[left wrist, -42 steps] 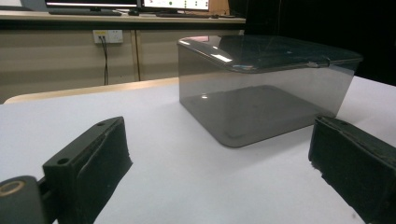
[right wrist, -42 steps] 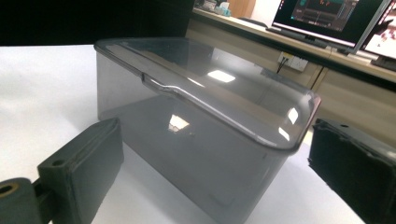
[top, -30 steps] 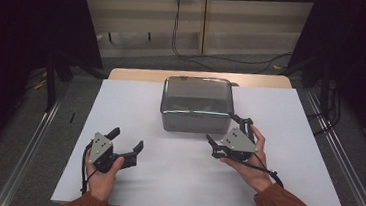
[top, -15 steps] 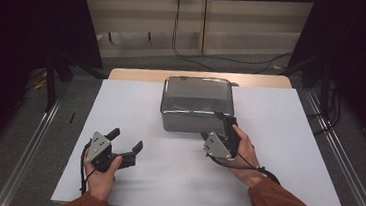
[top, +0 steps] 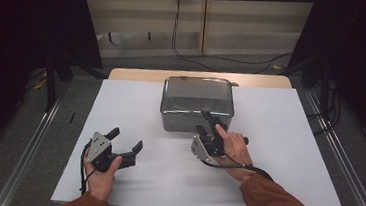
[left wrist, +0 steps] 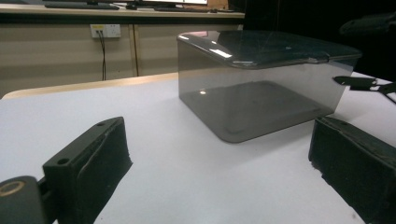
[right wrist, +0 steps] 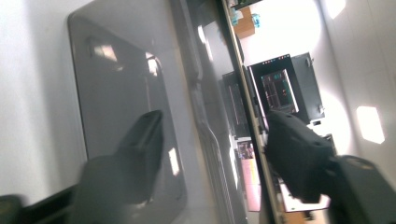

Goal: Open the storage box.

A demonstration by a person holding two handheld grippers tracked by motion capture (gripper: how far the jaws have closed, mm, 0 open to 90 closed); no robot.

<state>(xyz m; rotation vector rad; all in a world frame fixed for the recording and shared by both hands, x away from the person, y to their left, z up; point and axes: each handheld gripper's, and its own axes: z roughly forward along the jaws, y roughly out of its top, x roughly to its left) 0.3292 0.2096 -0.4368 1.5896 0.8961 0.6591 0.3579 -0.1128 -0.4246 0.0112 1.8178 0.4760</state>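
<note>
A smoky see-through box (top: 197,97) with a closed lid stands at the back middle of the white table (top: 289,122). My right gripper (top: 212,121) is rolled on its side at the box's front right corner. In the right gripper view the box (right wrist: 107,84) lies close ahead. One jaw of my right gripper (right wrist: 212,119) lies along the front wall and the other above the lid, with the lid's rim in the gap between them. Its jaws have just been closing, and the pads stand apart from the rim. My left gripper (top: 127,138) rests open on the table at the front left, aimed at the box (left wrist: 261,88).
Metal rails run along both sides of the table. Beyond its far edge stands a beige wall panel (top: 198,24) with hanging cables. White table surface lies bare between the two hands and to the right of the box.
The right gripper has moved left to the box's front right corner and rolled onto its side, and its jaws have narrowed. The left gripper has stayed where it was.
</note>
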